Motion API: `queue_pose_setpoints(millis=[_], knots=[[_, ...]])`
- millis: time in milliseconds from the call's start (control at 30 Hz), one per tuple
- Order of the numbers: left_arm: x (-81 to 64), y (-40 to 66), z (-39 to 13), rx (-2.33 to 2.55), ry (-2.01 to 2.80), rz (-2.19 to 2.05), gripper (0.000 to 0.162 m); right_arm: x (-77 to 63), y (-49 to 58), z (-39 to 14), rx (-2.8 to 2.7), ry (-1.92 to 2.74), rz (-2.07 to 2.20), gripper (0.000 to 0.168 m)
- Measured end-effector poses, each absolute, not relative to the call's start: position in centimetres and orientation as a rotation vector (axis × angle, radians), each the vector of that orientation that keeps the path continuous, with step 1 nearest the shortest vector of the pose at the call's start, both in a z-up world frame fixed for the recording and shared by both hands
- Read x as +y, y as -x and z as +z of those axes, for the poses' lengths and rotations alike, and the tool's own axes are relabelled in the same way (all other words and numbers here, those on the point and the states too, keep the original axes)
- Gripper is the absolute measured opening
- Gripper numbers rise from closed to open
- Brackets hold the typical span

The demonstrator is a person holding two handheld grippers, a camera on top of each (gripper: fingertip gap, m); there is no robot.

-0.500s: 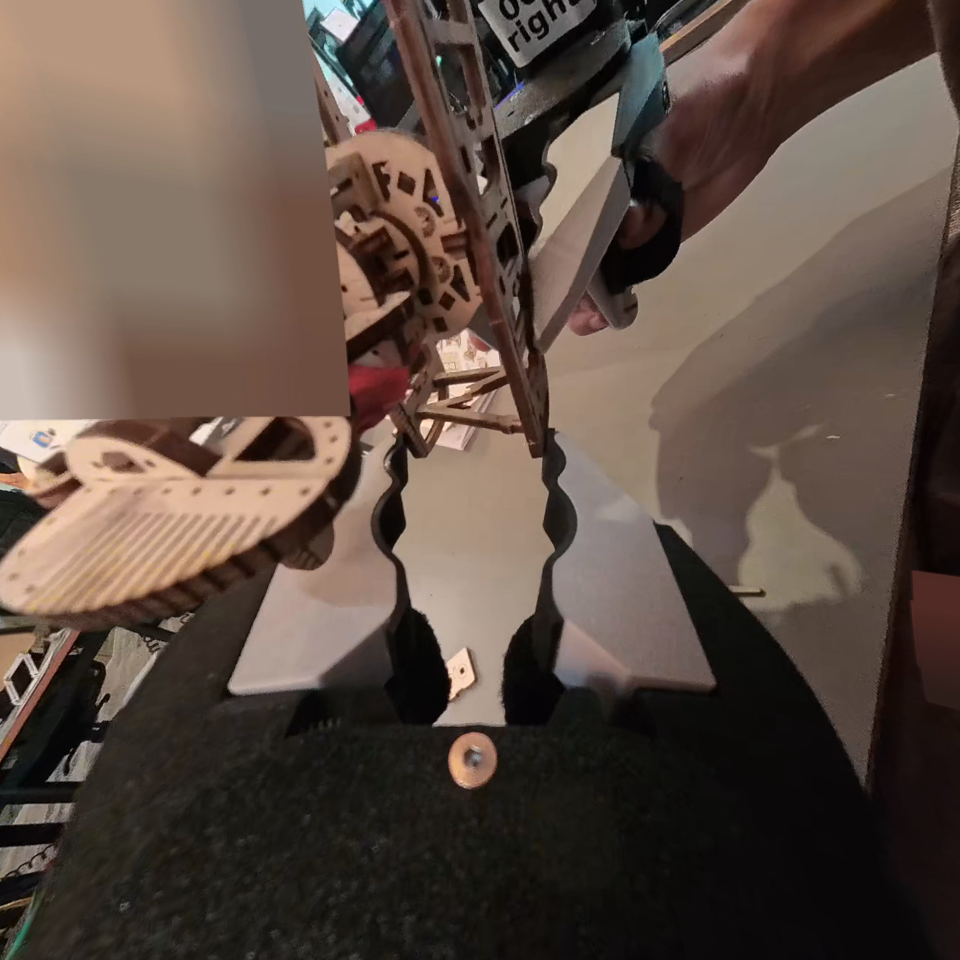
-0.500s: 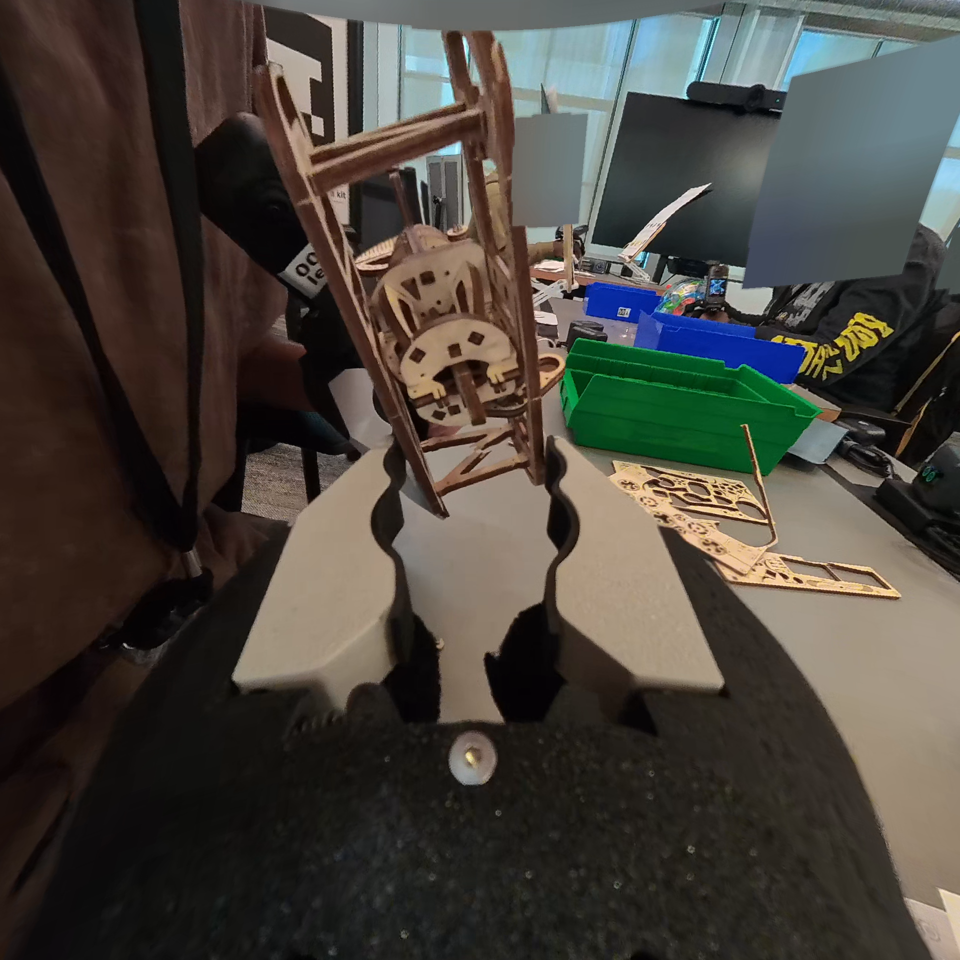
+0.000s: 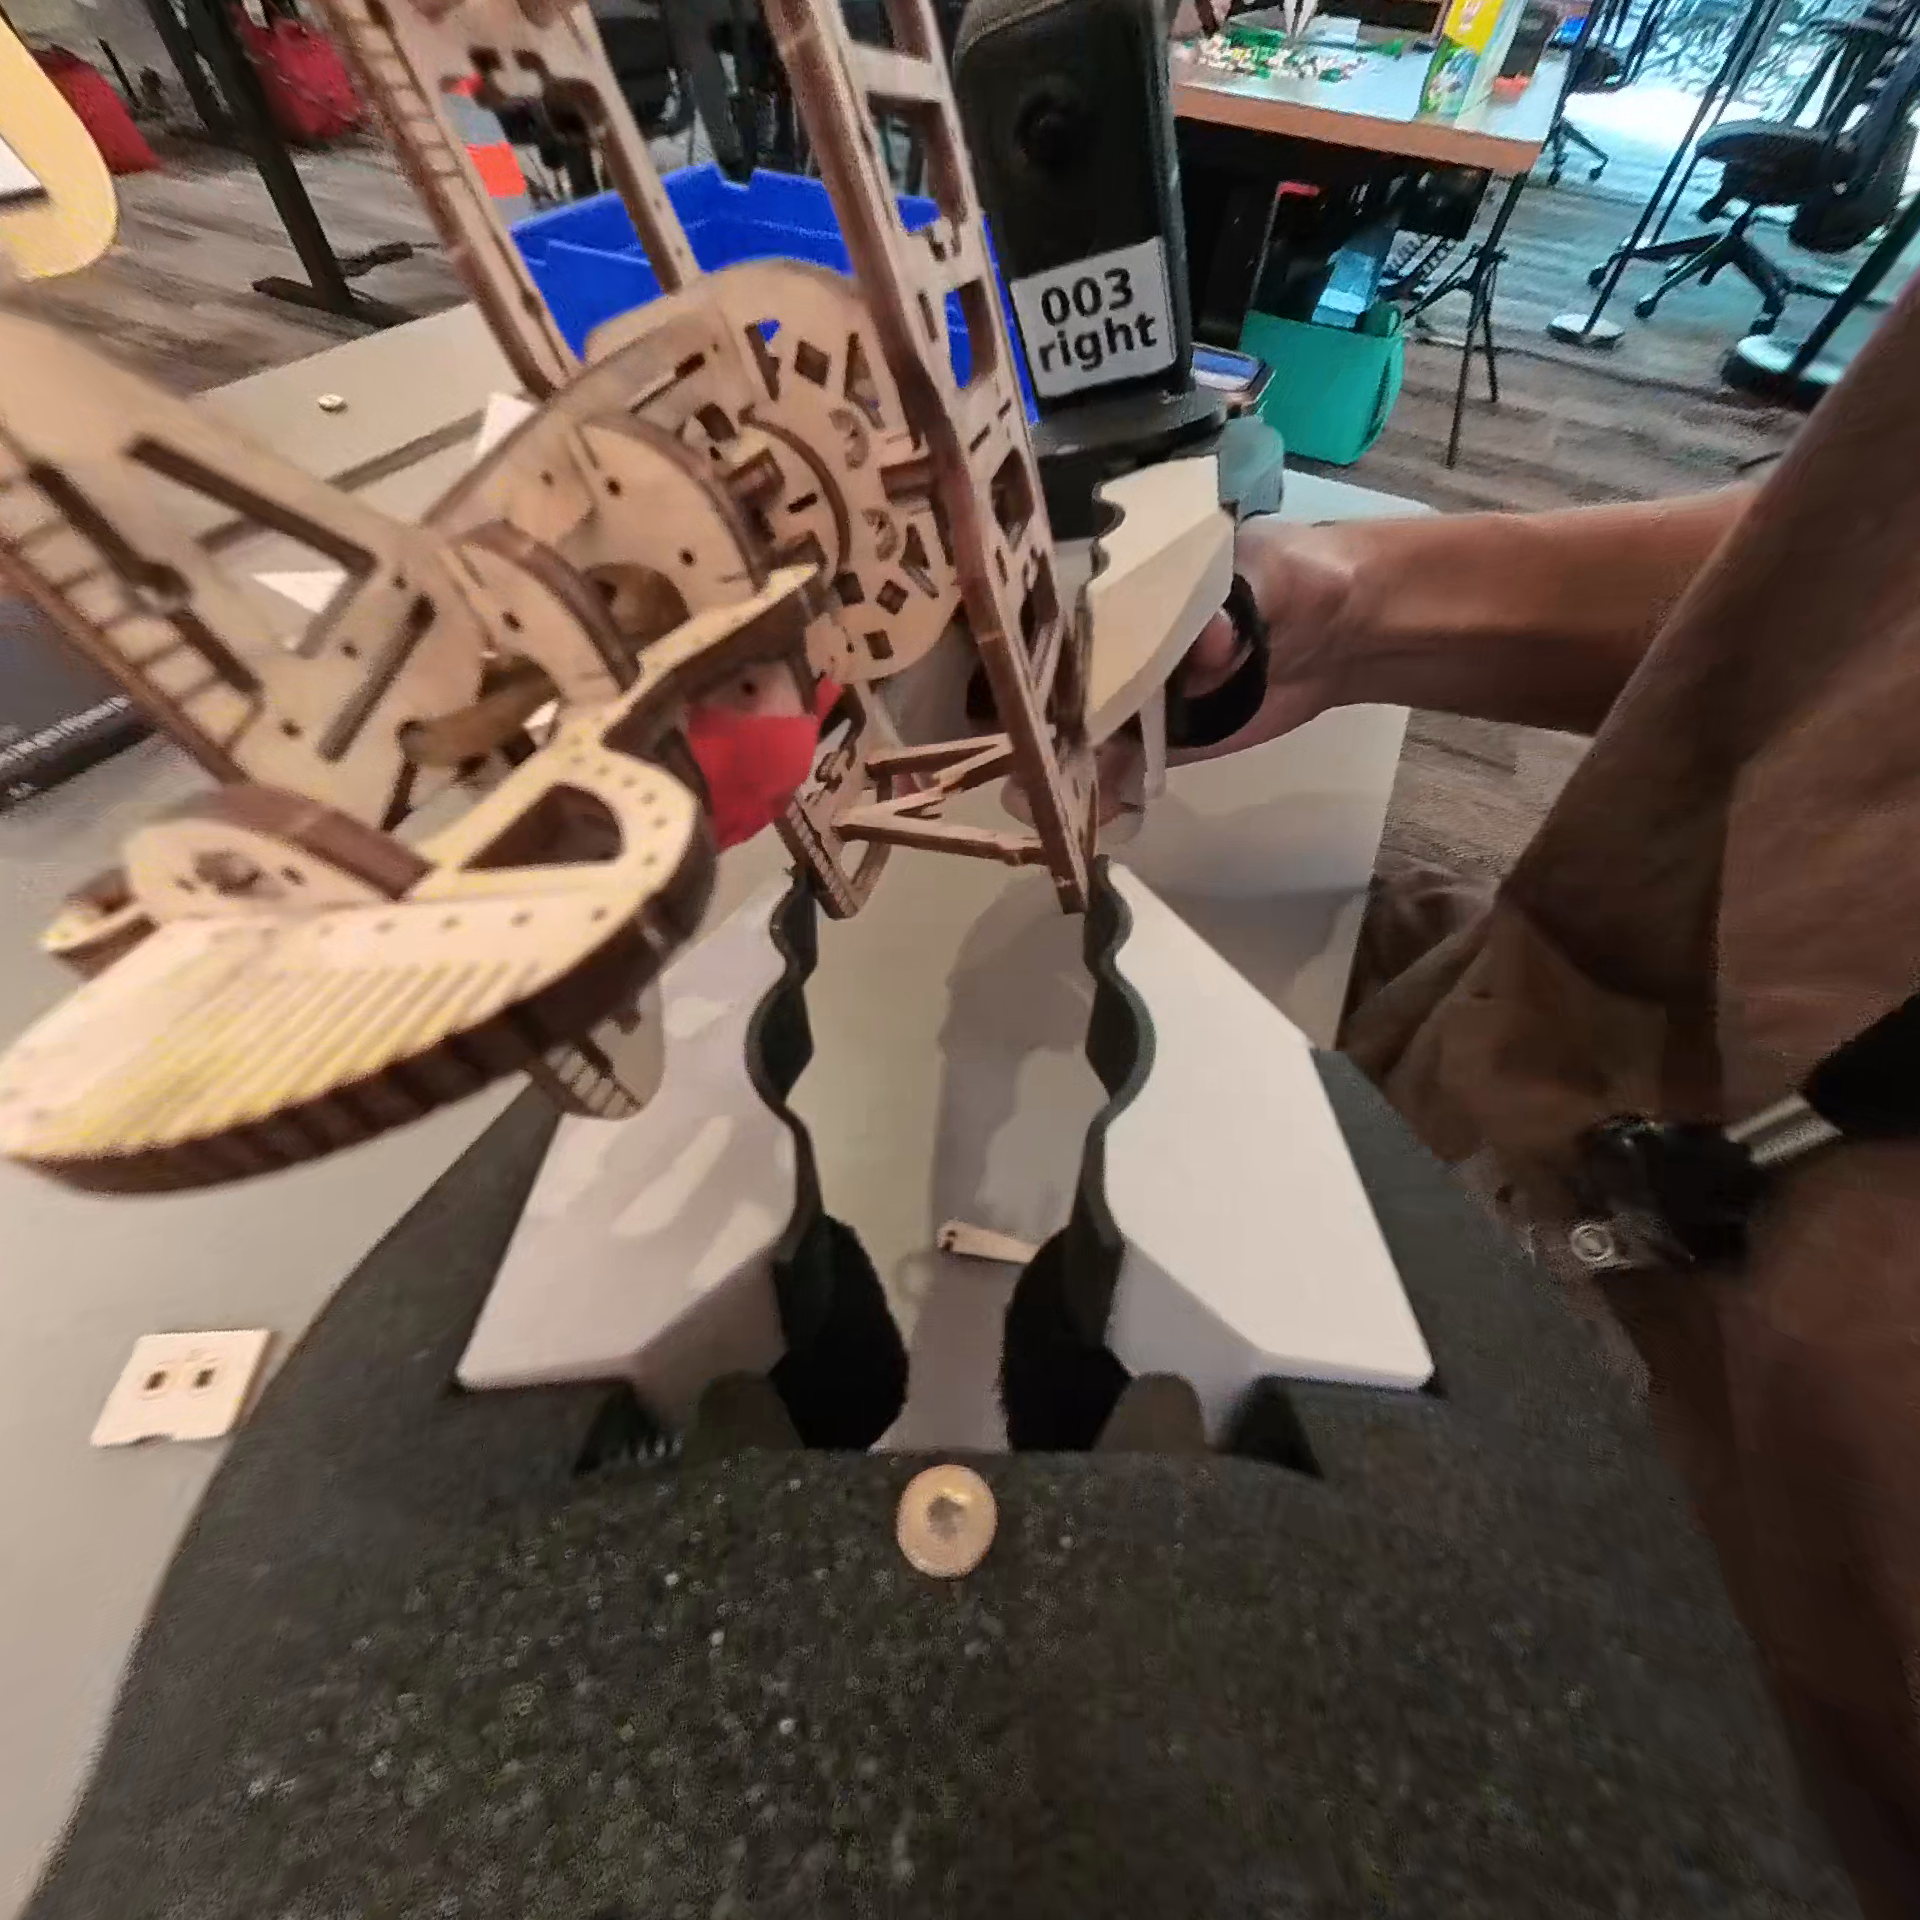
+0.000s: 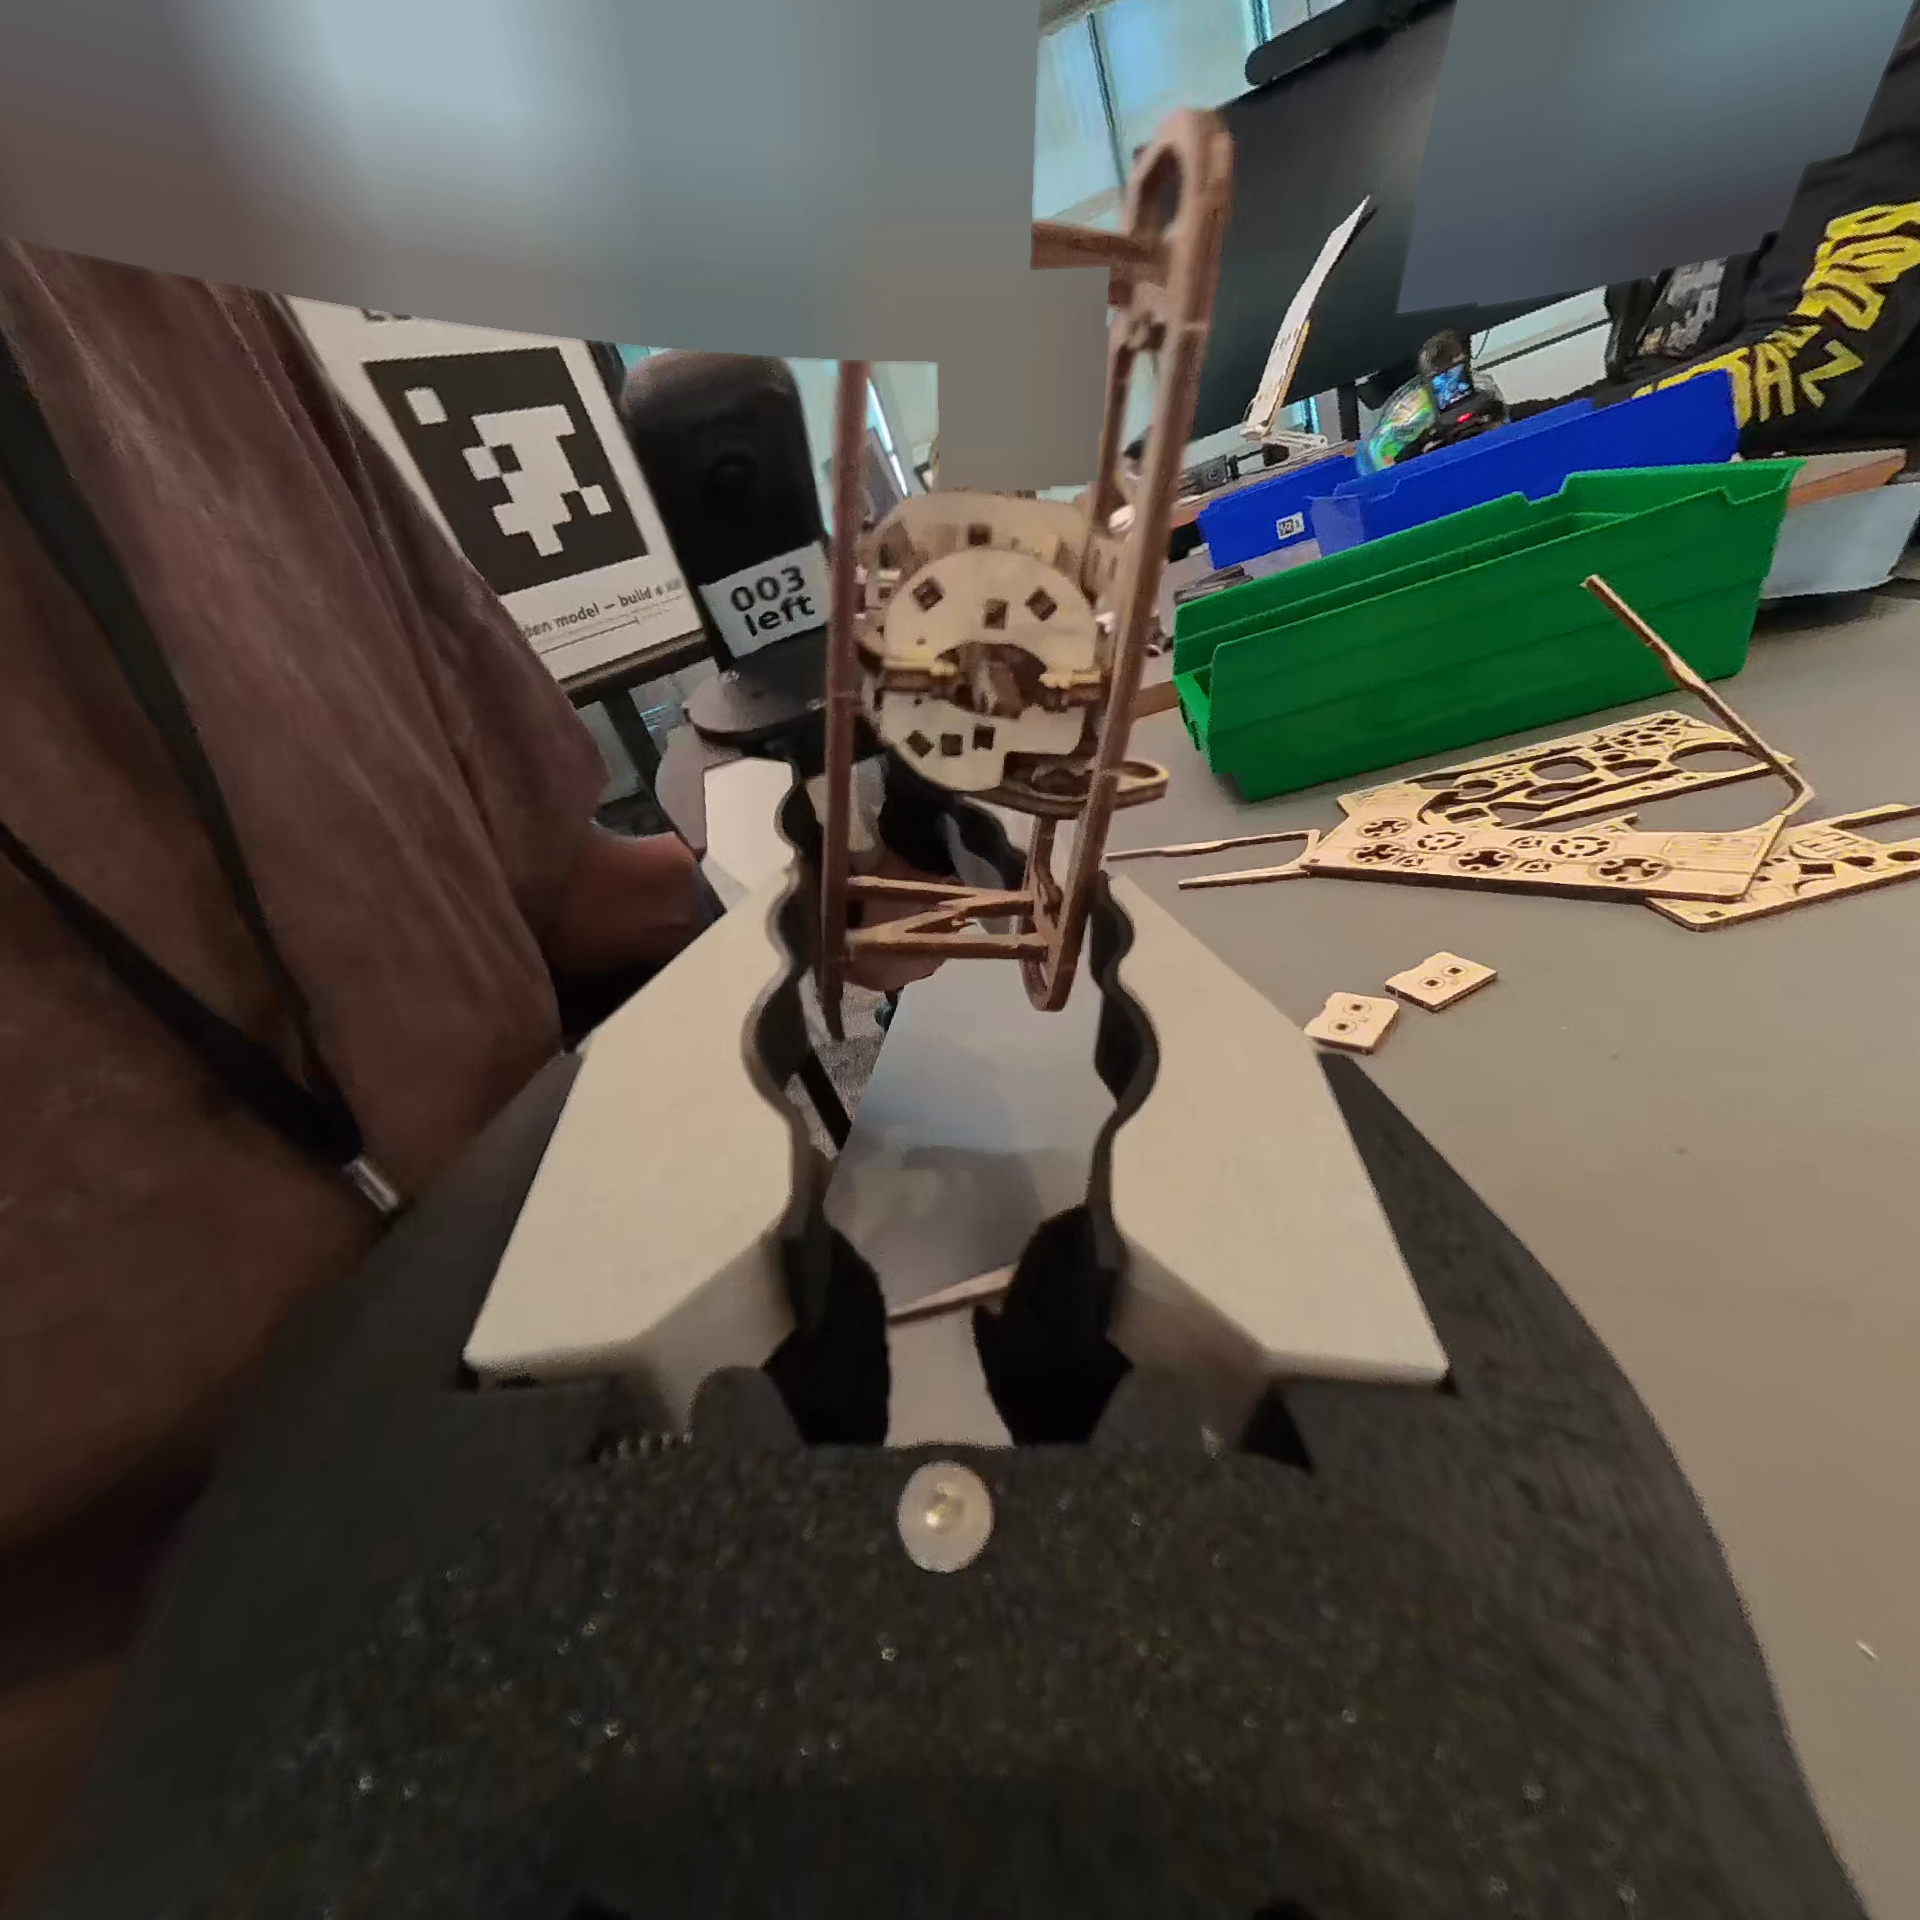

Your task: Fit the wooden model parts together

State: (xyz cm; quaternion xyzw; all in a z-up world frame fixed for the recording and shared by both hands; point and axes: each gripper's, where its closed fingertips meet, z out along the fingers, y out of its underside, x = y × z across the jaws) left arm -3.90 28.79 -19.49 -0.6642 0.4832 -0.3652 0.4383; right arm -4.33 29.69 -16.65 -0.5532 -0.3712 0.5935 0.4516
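Item: pale laser-cut wooden model with a tall ladder-like frame and slotted round discs (image 4: 987, 665), held in the air above the grey table (image 4: 1558, 1195). Change from half a second ago: in the right wrist view the frame now stands nearly upright where it leaned left before, and its lower end sits lower between the fingertips; in the left wrist view the table edge, a blue bin (image 3: 665, 239) and the room behind have come into sight, and the large toothed wooden wheel (image 3: 343, 997) at the left has kept its place. Right gripper (image 4: 951, 935): grey fingers set a moderate gap apart, with the two side rails of the frame's foot lying at the inner black pads, one on each side; actual clamping cannot be told. Left gripper (image 3: 945, 894): fingers likewise set moderately apart, the frame's lower cross-braces just at the tips; whether they press cannot be told. Also present: green plastic bin (image 4: 1475, 634), flat wooden part sheets (image 4: 1538, 821) beside it, two small rounded wooden tabs (image 4: 1392, 997) lying on the table near the right gripper.
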Motion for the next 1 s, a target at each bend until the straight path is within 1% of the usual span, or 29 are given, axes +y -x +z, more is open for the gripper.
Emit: queue_pose_setpoints(millis=[100,200,300,333,600,833,900,1000], knots=[[28.2,3.5,-19.0,1.155,1.672,-1.012,0.049,29.0,4.1,-17.7,-0.984,1.419,1.438,0.061],[27.8,3.3,-19.2,1.139,1.703,-1.063,0.049,28.3,4.0,-17.2,-0.98,1.437,1.465,0.058],[27.3,3.1,-18.2,1.108,1.681,-1.139,0.049,27.7,4.1,-17.2,-0.999,1.456,1.456,0.055],[27.2,3.0,-18.2,1.113,1.674,-1.135,0.049,27.5,4.1,-17.1,-0.99,1.461,1.472,0.052],[26.4,2.8,-17.3,1.182,1.557,-1.002,0.05,26.3,3.9,-16.2,-0.98,1.372,1.492,0.047],[26.1,2.8,-16.3,1.211,1.474,-0.825,0.049,26.2,3.8,-15.8,-0.971,1.276,1.485,0.048],[26.9,3.2,-16.7,1.237,1.457,-0.665,0.05,27.2,3.7,-16.6,-0.946,1.353,1.428,0.059],[27.9,3.7,-17.9,1.279,1.462,-0.453,0.049,27.7,3.4,-17.0,-0.962,1.42,1.353,0.062]])
